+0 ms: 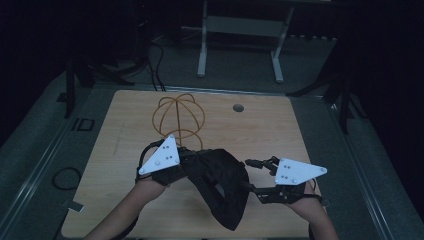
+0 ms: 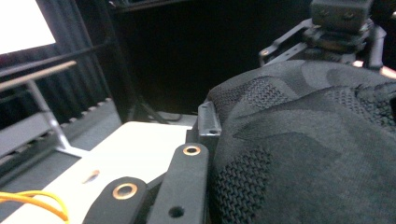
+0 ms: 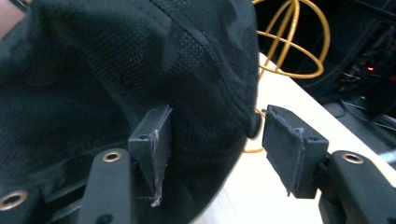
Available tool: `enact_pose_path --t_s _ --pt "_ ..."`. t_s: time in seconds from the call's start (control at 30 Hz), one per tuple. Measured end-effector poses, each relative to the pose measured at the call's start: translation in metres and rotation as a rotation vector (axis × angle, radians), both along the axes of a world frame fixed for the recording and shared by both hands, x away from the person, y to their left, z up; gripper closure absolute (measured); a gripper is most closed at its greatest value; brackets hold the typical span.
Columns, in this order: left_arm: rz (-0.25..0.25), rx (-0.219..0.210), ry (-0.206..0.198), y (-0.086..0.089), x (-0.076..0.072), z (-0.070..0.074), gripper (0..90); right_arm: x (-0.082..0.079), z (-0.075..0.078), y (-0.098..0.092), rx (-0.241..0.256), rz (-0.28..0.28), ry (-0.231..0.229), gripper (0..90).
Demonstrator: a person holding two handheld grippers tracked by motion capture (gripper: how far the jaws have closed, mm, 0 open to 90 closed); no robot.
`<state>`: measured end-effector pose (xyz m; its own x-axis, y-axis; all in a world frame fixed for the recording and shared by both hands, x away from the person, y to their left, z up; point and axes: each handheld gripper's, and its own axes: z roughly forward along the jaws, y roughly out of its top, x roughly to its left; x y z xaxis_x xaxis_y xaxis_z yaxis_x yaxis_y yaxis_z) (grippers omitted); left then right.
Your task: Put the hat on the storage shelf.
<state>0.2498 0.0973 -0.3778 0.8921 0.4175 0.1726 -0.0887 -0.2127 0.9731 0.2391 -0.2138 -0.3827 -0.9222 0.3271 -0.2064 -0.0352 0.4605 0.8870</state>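
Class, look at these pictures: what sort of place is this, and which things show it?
Probably a lab or workshop set up for recording: a bare wooden table in a dark room, cables on the floor, a lit screen, and a metal stand behind.

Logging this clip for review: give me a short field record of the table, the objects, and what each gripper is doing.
surface: light wooden table with a small round hole near its far edge
main object: black mesh cap, held up between the two grippers
other object: yellow wire dome-shaped stand, behind the cap, with nothing on it
left gripper: pressed into the cap's left side; jaw state unclear
right gripper: jaws open at the cap's edge, not clamped
setting: dim room, metal frame legs beyond the table
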Motion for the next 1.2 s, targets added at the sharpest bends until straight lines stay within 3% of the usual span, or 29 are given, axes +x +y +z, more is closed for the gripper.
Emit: enact_pose_path --t_s 0.03,0.13,0.17,0.2,0.23,0.3,0.33,0.37,0.43,0.5,0.53,0.7,0.87,1.03,1.1,1.2 --pt "-0.008 0.009 0.002 0.0 0.0 0.0 89.6 0.002 -0.001 0.002 -0.011 0.011 0.006 43.5" --pt "-0.017 0.014 0.014 -0.001 0.001 -0.001 89.5 0.004 -0.001 0.002 0.032 0.034 -0.012 47.4" --pt "0.002 0.014 0.014 0.0 0.001 -0.001 89.5 0.004 -0.001 0.003 0.024 0.037 -0.036 51.3" --pt "-0.001 0.005 0.014 0.001 0.002 -0.001 89.6 0.002 0.0 0.002 0.046 0.044 -0.056 60.3" --pt "-0.011 -0.011 0.031 0.001 0.003 -0.001 89.5 0.001 0.001 0.003 0.067 0.062 -0.067 60.3" --pt "0.002 0.002 0.022 -0.001 0.003 0.0 89.5 -0.001 0.003 0.006 0.048 0.081 -0.09 66.7" --pt "-0.005 -0.014 0.032 -0.001 0.004 0.0 89.5 -0.001 0.003 0.007 0.049 0.087 -0.094 67.1" --pt "-0.01 -0.024 0.046 -0.001 0.005 0.0 89.5 0.0 0.003 0.009 0.037 0.096 -0.093 67.2" --pt "0.01 -0.012 0.039 -0.003 0.005 0.0 89.5 0.001 0.004 0.011 0.055 0.085 -0.085 76.5" --pt "0.022 0.001 0.034 -0.003 0.006 0.0 89.5 0.003 0.004 0.013 0.035 0.077 -0.087 87.0" --pt "0.024 -0.004 0.042 -0.001 0.007 -0.001 89.4 0.004 0.003 0.013 0.055 0.075 -0.057 88.1" --pt "0.021 -0.037 0.103 0.003 0.015 -0.005 89.2 0.005 0.005 0.014 0.074 0.072 -0.035 89.0" --pt "0.038 -0.003 0.112 0.003 0.017 -0.008 88.4 0.009 0.01 0.01 0.122 0.077 0.006 89.0" --pt "0.061 0.05 0.127 0.004 0.016 -0.012 68.7 0.009 0.014 0.008 0.118 0.066 -0.004 89.0" --pt "0.077 0.066 0.135 0.005 0.015 -0.014 64.6 0.009 0.016 0.007 0.12 0.069 -0.006 89.0" --pt "0.068 0.086 0.14 0.005 0.014 -0.015 51.8 0.01 0.019 0.006 0.116 0.063 -0.008 89.0"
